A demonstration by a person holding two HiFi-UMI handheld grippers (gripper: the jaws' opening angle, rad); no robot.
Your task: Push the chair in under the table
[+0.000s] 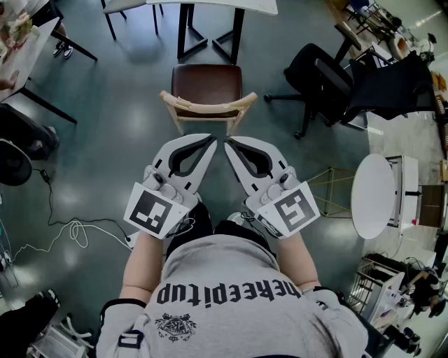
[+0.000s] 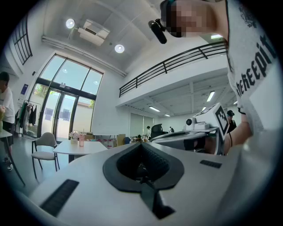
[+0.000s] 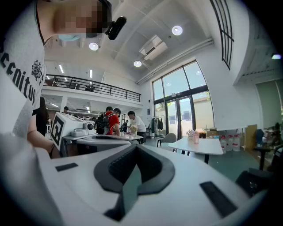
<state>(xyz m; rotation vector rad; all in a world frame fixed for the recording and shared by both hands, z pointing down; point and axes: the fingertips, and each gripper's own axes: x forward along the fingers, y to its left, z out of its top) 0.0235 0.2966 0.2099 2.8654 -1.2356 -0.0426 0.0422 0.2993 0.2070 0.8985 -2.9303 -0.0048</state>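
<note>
From overhead, the chair [image 1: 207, 87] shows; both gripper views miss it.

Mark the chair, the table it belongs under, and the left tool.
chair [image 1: 207, 82]: head view, on the brown seat.
table [image 1: 224, 5]: head view, on the white top, near its front edge.
left tool [image 1: 213, 139]: head view, at the tips of its shut jaws.

The floor [image 1: 112, 119] was dark grey-green and glossy, with a white cable [image 1: 73, 234] looping across it, a black office chair [image 1: 329, 80] at the right and a round white table [image 1: 373, 196] below it. The walls [image 2: 110, 115] were white, tall windows [image 2: 66, 99] ran up toward a high ceiling [image 2: 132, 22] with round lights [image 2: 119, 48], and a black-railed balcony [image 2: 177, 63] crossed above.
</note>
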